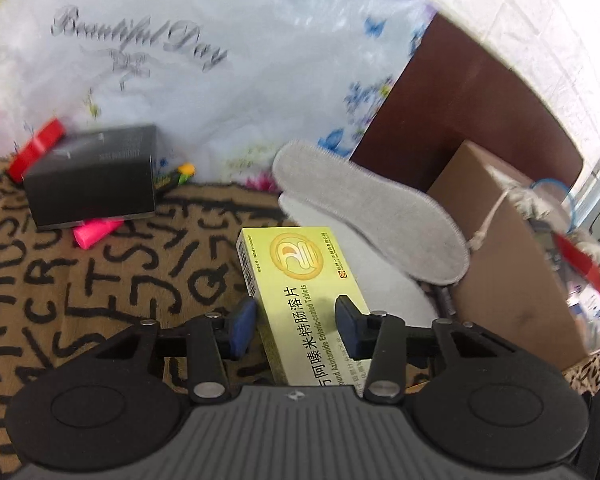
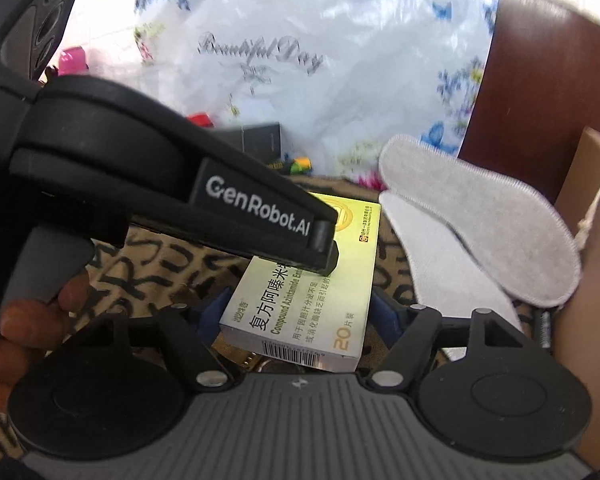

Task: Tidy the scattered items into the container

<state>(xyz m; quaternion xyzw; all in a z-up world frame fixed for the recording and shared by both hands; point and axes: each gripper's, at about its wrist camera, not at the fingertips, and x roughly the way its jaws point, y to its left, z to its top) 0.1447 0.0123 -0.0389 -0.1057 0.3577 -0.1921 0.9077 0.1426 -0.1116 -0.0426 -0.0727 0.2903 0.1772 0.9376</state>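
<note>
Both grippers are at the yellow medicine box (image 1: 300, 300), which lies on the letter-patterned cloth (image 1: 100, 280). The left gripper (image 1: 296, 320) has its blue pads set apart on either side of the box; one pad (image 1: 242, 326) sits against the box's left edge, the other (image 1: 348, 322) is over its printed face, and I cannot tell whether they press it. The right gripper (image 2: 300, 312) straddles the near end of the box (image 2: 304, 300), its blue fingers mostly hidden behind the box's sides, so its grip cannot be told either.

Just right of the box lie two grey insoles (image 1: 372, 208), one overlapping the other, and beyond them stands a brown cardboard box (image 1: 512, 272) with a string. Well to the left of the medicine box sits a black box (image 1: 92, 176), with a pink marker (image 1: 96, 232) poking from under it and a red item (image 1: 36, 148) behind. A white flowered bag (image 1: 220, 60) lies behind everything.
</note>
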